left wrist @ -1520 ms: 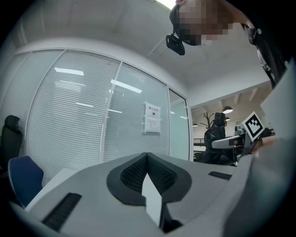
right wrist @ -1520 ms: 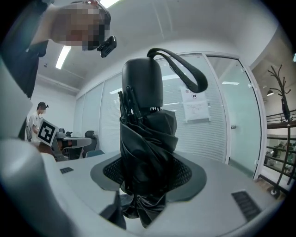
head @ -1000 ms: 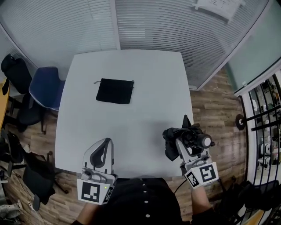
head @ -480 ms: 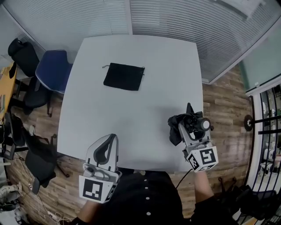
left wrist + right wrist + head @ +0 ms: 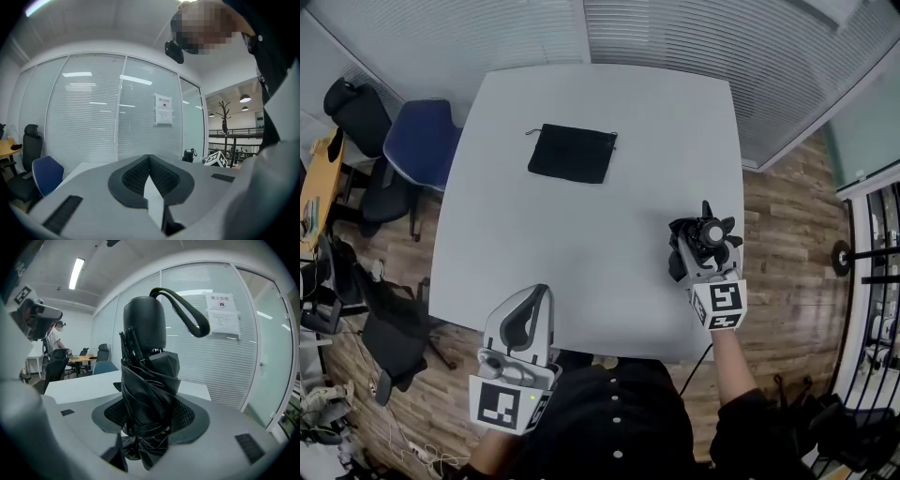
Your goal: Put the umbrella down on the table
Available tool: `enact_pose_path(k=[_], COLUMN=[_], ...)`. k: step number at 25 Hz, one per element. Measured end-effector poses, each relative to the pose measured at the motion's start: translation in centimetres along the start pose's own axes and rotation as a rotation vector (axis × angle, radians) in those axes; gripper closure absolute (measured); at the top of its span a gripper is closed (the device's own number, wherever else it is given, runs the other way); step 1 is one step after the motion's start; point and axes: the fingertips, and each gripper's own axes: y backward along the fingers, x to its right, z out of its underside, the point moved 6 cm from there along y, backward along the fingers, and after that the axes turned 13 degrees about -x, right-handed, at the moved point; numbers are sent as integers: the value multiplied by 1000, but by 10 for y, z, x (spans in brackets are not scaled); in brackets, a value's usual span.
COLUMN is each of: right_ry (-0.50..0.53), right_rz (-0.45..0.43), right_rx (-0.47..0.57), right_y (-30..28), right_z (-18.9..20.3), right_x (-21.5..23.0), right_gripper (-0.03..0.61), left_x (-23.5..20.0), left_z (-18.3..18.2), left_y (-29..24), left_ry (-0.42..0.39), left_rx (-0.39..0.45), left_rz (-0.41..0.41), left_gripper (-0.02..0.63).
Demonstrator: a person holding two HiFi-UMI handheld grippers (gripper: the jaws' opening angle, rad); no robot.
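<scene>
A folded black umbrella (image 5: 710, 232) stands upright between the jaws of my right gripper (image 5: 700, 251), which is shut on its bunched fabric. It hangs low over the white table (image 5: 600, 234) near the right edge. In the right gripper view the umbrella (image 5: 147, 380) fills the middle, handle and wrist strap on top, and the right gripper (image 5: 150, 417) clamps it from both sides. My left gripper (image 5: 532, 298) hovers at the table's front edge, shut and empty. In the left gripper view the left gripper (image 5: 149, 157) has its pads meeting at the tips, and the umbrella (image 5: 189, 155) shows far right.
A flat black pouch (image 5: 573, 154) lies at the far middle of the table. A blue chair (image 5: 417, 145) and black office chairs (image 5: 354, 108) stand to the left. Wooden floor (image 5: 787, 225) runs along the right edge, and blinds on a glass wall (image 5: 675, 37) close the far side.
My right gripper has come down with the umbrella and moved inward from the table's right edge, tilting it more upright. The left gripper has stayed put.
</scene>
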Motion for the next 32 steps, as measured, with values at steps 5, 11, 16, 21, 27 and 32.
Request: enact_pose_path(k=[5,11,16,21,27,32], right_ry=[72,161,270,518,753,852], right_rz=[15,16,-8,-51,-71,-85], right_rx=[-40,-97,-119,-148,-203,-262], right_y=[-13,-25,-34,-45,-61,-78], right_z=[11,26,36,42,51,57], right_x=[-7,-18,-29,-56,-85,-101], right_gripper=[325,325,324,324,324,323], left_x=[7,10,11,7,-6,-6], left_z=[-2,0,4,6,14,17], left_y=[-3,-7,-9,-11,-6,-8], left_ry=[-6,1,12,29,53,67], left_rx=[3,-2,-15,-23,-40,-41], left_rz=[16,30,36,22,-12,-9], left_gripper=[598,598,598,598,598,598])
